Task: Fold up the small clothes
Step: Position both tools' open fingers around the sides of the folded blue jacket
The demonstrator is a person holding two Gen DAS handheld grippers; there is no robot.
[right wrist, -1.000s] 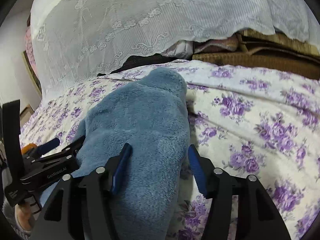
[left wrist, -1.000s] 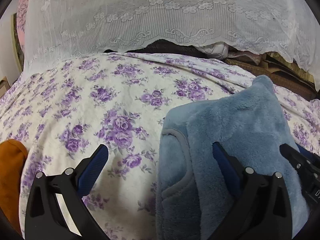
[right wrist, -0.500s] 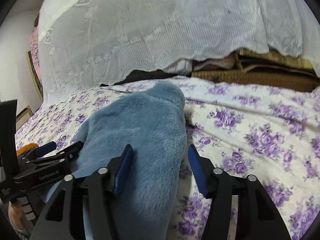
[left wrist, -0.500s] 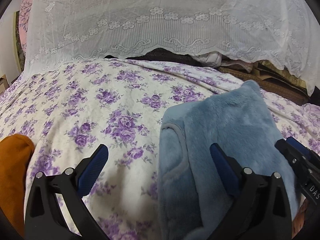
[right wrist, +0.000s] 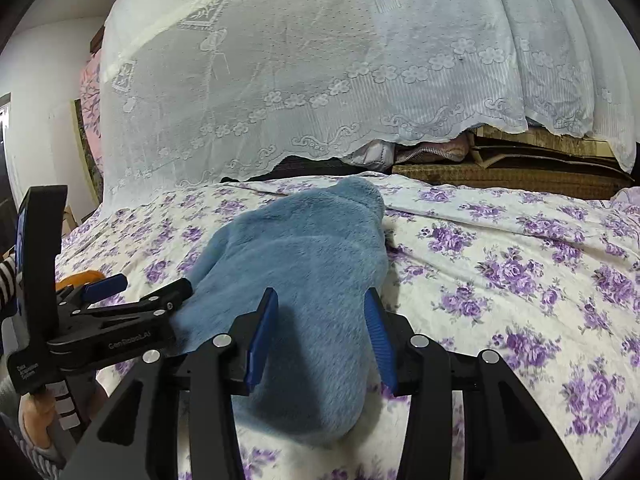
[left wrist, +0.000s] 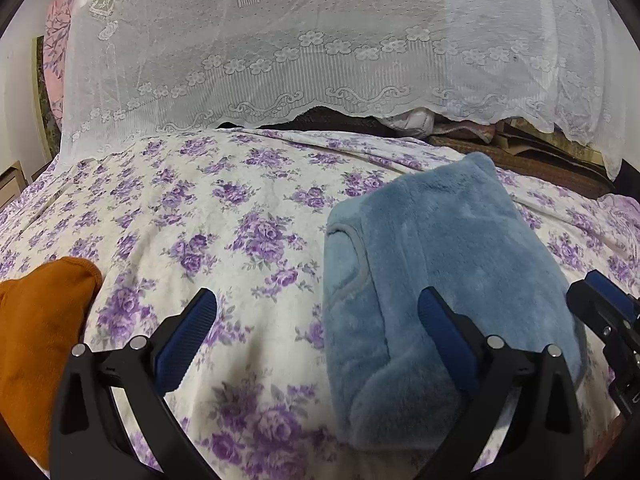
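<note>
A folded blue fleece garment (left wrist: 436, 256) lies on the purple-flowered bedspread (left wrist: 192, 216); it also shows in the right wrist view (right wrist: 304, 264). My left gripper (left wrist: 316, 324) is open, its right finger over the garment's near left part, its left finger over bare bedspread. My right gripper (right wrist: 318, 330) is open, its fingers either side of the garment's near right end without closing on it. The left gripper shows in the right wrist view (right wrist: 120, 292), and the right gripper's tip shows in the left wrist view (left wrist: 600, 300).
An orange garment (left wrist: 36, 336) lies at the near left of the bed. A white lace cloth (left wrist: 320, 48) hangs over a pile at the back. Woven mats and boxes (right wrist: 520, 164) are stacked at the back right.
Both grippers have drawn back and up a little from the blue garment, which lies still on the bed. Both stay open.
</note>
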